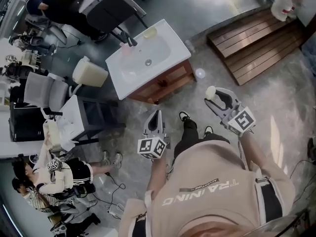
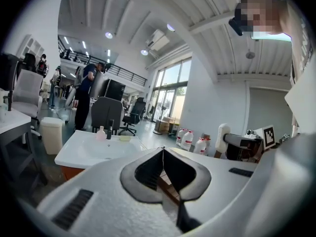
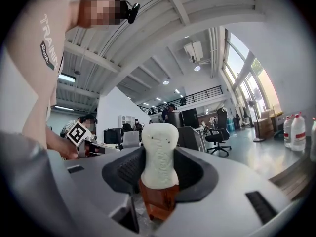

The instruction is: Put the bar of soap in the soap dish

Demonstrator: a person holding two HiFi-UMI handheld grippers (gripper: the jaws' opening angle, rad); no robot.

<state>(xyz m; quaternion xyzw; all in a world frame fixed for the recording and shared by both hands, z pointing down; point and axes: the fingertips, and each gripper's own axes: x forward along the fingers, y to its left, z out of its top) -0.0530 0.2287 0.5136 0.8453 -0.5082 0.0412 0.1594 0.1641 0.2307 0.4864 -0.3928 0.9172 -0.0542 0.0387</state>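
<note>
The right gripper clamps the soap upright between its jaws, the cream bar standing past their tips. The left gripper, at its 9 o'clock, has its jaws pressed together on nothing. The sink lies ahead (well apart from both), with the dish at about 10 o'clock from the soap.

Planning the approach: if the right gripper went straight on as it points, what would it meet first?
Probably the brown wooden cabinet under the white basin, seen behind its cream soap bar; depth unclear.
</note>
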